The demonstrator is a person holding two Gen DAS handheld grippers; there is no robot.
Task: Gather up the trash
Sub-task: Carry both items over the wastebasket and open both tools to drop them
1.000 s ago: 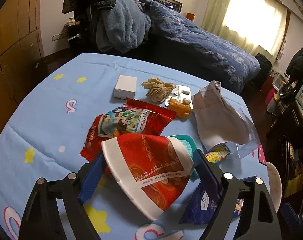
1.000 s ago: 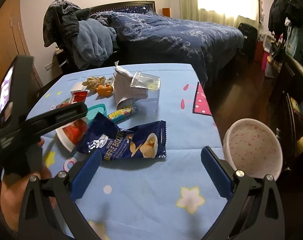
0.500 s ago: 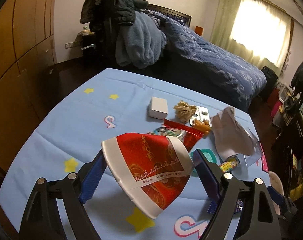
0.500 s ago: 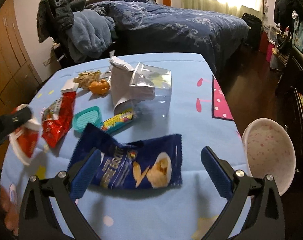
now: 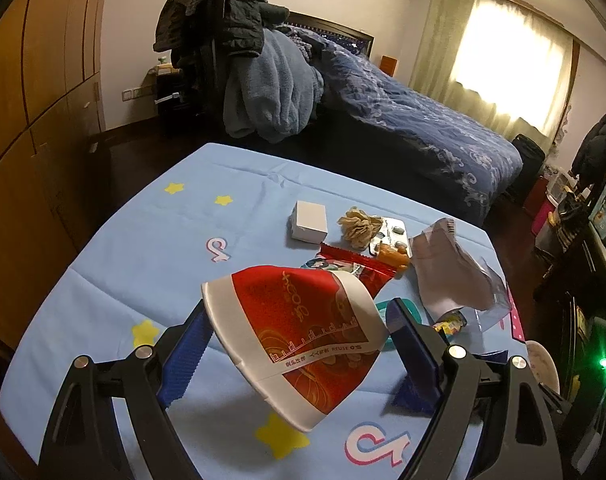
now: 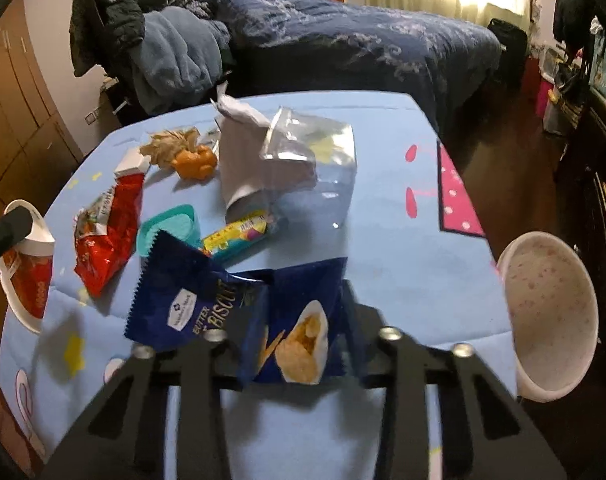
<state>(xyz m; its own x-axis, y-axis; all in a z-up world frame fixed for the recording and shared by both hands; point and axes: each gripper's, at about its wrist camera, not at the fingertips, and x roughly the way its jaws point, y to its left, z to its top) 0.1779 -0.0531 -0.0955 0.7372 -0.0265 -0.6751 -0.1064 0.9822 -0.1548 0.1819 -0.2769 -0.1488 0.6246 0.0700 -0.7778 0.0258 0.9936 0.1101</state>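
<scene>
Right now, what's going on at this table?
A person is clearing trash off a blue tablecloth with two handheld grippers. The left gripper holds a flattened red-and-white paper cup above the table. The right gripper has its jaws closing on a dark blue biscuit wrapper, which crumples between them. A red snack bag, a teal lid, a candy wrapper and a clear plastic bag still lie on the cloth. A pink-speckled bin stands beside the table.

Blue biscuit wrapper (image 6: 239,312) hides right gripper's (image 6: 293,320) fingertips.
</scene>
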